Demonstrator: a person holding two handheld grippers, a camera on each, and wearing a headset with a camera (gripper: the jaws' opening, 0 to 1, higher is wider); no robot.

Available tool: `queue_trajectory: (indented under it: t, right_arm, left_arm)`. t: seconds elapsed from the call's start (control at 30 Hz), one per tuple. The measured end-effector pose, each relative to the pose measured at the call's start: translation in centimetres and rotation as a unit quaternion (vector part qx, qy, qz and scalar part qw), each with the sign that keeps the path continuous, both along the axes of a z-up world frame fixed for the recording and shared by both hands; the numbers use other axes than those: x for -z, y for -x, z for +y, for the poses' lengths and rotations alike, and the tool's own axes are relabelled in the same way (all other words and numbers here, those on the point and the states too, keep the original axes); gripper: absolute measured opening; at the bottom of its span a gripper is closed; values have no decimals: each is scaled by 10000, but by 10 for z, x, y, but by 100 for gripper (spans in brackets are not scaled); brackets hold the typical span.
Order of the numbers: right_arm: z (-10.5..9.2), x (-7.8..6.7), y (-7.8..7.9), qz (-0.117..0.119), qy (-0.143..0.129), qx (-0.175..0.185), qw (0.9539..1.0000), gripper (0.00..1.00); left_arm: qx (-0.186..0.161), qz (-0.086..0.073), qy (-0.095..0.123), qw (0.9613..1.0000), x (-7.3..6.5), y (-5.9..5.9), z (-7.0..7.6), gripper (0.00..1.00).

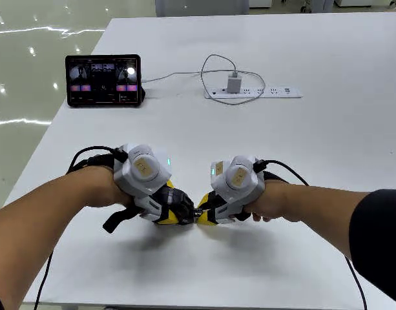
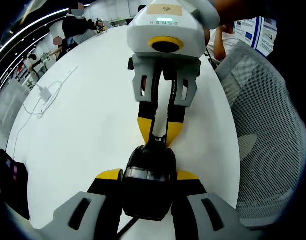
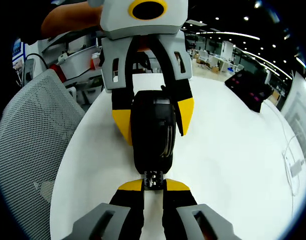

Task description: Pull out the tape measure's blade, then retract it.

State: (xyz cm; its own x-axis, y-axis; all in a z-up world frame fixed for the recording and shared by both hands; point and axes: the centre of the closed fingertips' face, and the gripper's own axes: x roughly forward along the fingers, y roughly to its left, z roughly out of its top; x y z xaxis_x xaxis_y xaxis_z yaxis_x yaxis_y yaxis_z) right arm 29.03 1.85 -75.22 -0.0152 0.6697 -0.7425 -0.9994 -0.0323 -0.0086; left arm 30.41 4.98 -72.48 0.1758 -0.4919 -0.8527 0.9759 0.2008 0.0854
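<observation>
One big white tabletop [image 1: 314,129] carries everything. Past its near edge, in the left tool's view, stands a gray mesh chair [image 2: 272,125].

Close to the left edge, toward the far left corner, a black tablet [image 1: 104,79] stands up with its screen lit. Farther along, near the far edge and about midway across, lies a white power strip [image 1: 256,93]. A small white charger [image 1: 234,84] is plugged into it, and a thin cable [image 1: 217,71] loops around it and runs toward the tablet.

Near the near edge, about midway across, a person's two hands hold the two tools tip to tip. The left tool [image 1: 170,208] has its yellow tips squeezed on the sides of the tape measure [image 2: 148,185], a black case that rests low over the tabletop. The right tool [image 3: 153,186] faces it and is pinched tight on the little metal end hook [image 3: 153,178] of the blade. This hook sits right at the case's mouth, and hardly any blade shows between them.
</observation>
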Motion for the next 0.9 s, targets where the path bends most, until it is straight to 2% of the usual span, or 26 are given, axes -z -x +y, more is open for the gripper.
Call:
queue_trajectory:
  t: [0.9]
  right_arm:
    - [-14, 2, -1, 22, 100, 52, 9999, 10]
  left_arm:
    - [-43, 48, -19, 10000, 1, 0, -1, 33]
